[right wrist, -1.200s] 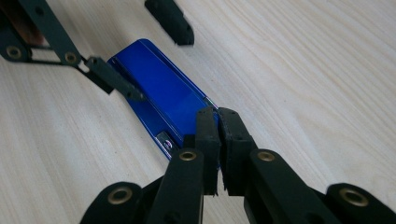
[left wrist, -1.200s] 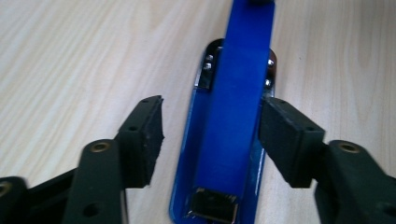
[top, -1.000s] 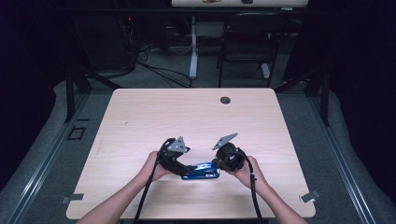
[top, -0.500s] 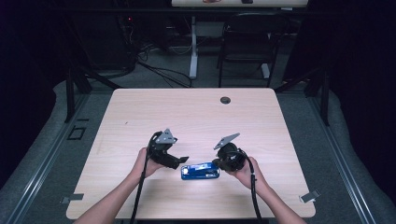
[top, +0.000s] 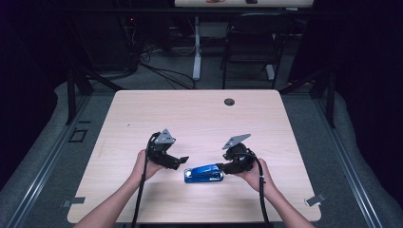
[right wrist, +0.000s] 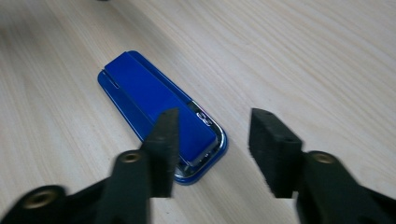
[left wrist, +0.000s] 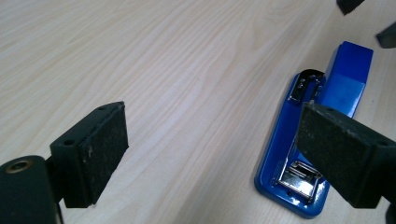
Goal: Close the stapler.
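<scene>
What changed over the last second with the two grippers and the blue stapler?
Both grippers let go of the blue metal stapler. The left gripper drew away leftward, jaws opening; the right gripper just opened, its jaws clear of the stapler's end. The stapler stayed flat on the light wooden table.

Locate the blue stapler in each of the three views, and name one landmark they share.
High view: blue stapler lies near the table's front edge, between the two grippers.
Left gripper view: at right, partly behind the right-hand jaw.
Right gripper view: centre-left, its near end behind the left-hand jaw.
Shared landmark: the pale wood-grain tabletop under it.
</scene>
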